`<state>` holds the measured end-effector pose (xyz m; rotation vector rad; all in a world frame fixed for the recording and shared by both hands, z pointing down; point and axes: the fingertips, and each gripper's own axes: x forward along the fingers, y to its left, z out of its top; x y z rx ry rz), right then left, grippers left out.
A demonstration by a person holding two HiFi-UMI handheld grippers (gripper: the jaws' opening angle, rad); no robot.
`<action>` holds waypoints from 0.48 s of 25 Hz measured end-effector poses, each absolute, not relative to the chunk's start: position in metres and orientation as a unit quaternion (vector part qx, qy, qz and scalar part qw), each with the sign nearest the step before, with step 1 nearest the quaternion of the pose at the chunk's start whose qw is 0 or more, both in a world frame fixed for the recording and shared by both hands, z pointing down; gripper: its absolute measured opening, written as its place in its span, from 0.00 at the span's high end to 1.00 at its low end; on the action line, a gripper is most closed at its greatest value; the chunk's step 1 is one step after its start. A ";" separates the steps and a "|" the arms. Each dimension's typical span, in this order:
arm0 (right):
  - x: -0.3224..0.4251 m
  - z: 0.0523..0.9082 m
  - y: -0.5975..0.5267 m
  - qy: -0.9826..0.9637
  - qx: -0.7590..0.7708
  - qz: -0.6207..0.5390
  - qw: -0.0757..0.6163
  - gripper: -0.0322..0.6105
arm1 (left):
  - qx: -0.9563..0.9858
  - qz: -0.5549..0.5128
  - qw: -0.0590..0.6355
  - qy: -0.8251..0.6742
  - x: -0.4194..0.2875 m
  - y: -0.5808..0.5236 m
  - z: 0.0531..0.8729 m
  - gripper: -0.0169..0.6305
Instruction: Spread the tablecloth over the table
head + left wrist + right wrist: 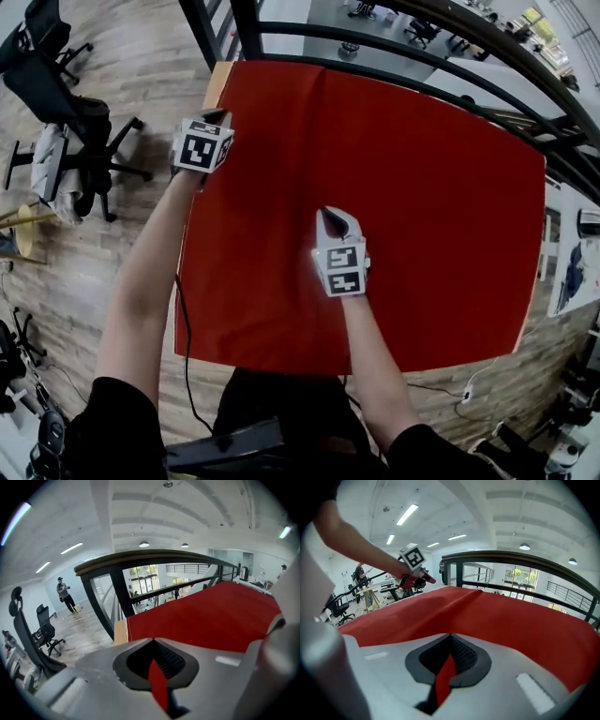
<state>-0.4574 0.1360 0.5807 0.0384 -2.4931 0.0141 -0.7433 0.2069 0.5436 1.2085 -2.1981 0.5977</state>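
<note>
Cloth (412, 206) lies over table (218, 86) under & ahead of L gripper (217, 118) & R gripper (330, 217), each clamped on a pinch of it, so uneven tug prob. deepens fold (461, 597) ahead of R or bares more table beside L.

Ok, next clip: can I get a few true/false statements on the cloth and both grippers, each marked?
1. The tablecloth is red. True.
2. The left gripper is open and empty. False: its fingers are shut on a pinch of cloth at the left edge.
3. The right gripper pinches cloth too. True.
4. The cloth sits bundled on the floor. False: it lies spread on the table, with bare wood at the far left corner.
5. An office chair stands on the floor at left. True.
</note>
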 end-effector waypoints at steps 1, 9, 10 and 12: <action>-0.461 0.582 0.134 -0.947 0.021 -0.004 0.320 0.94 | 0.456 0.230 0.279 -0.813 -0.760 0.196 0.551 0.99; -0.381 0.568 -0.022 -0.925 0.187 0.001 0.330 0.94 | 0.449 0.301 0.286 -0.791 -0.800 0.149 0.585 0.97; -0.369 0.567 -0.038 -0.921 0.199 -0.001 0.334 0.94 | 0.445 0.292 0.288 -0.796 -0.803 0.155 0.587 0.97; -0.349 0.565 -0.058 -0.915 0.215 -0.008 0.342 0.93 | 0.439 0.255 0.301 -0.807 -0.810 0.166 0.587 0.96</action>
